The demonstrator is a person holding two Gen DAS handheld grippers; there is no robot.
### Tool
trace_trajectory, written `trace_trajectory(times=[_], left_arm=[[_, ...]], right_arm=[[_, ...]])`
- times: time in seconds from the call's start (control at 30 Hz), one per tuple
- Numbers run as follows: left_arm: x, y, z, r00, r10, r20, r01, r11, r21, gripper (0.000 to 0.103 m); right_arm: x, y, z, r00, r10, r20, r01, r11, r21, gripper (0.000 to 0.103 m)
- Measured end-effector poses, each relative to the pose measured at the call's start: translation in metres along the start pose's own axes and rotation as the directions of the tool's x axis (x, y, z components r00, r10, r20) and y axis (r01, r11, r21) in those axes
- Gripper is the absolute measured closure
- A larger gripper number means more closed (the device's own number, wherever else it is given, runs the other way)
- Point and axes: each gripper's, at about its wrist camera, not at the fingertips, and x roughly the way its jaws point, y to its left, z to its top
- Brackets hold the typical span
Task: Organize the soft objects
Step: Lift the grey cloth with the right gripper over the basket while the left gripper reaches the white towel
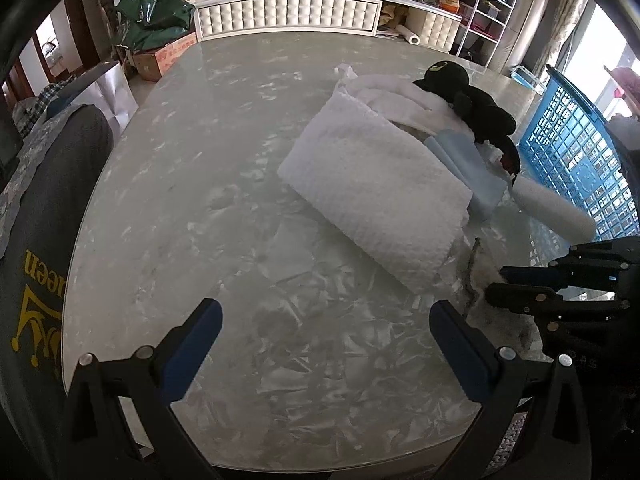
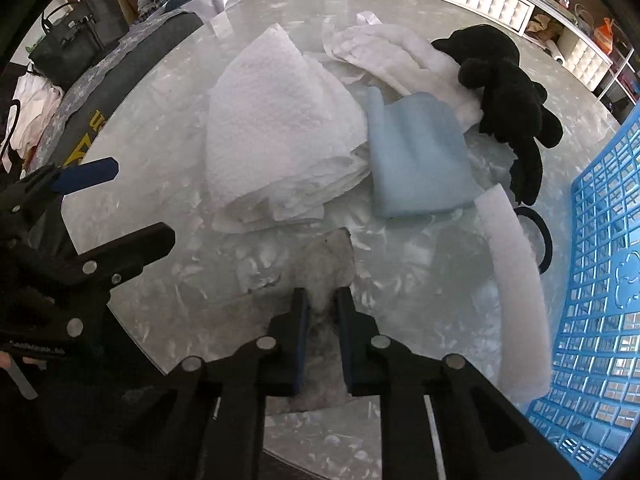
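Observation:
My right gripper [image 2: 322,298] points steeply down at the table, shut on a grey fuzzy cloth [image 2: 330,258] pinched between its pads. In the left wrist view, the right gripper [image 1: 496,282] shows at the right edge on that grey cloth [image 1: 474,276]. Beyond it lie a folded white towel [image 2: 280,132], a light blue cloth [image 2: 416,160], crumpled white fabric [image 2: 392,52] and a black plush toy [image 2: 508,92]. A white foam strip [image 2: 516,280] curves along the blue basket [image 2: 600,280]. My left gripper [image 1: 324,312] stands open over bare marble, holding nothing.
A black hair band [image 2: 544,236] lies between the foam strip and the basket. The marble table [image 1: 200,200] has a rounded edge, with a chair back [image 1: 48,200] at its left. A white cabinet [image 1: 288,14] and green bags [image 1: 152,16] stand beyond.

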Motion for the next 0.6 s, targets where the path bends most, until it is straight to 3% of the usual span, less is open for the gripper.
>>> trace_trajectory(times=[0.6], left_arm=[[-0.019,-0.003,0.008,0.999,-0.005,0.038,0.005,1.0,-0.006,0.0]], right_arm=[[-0.074,-0.009,-0.004,0.994,0.036,0.104,-0.038,0.999,0.014,0.091]])
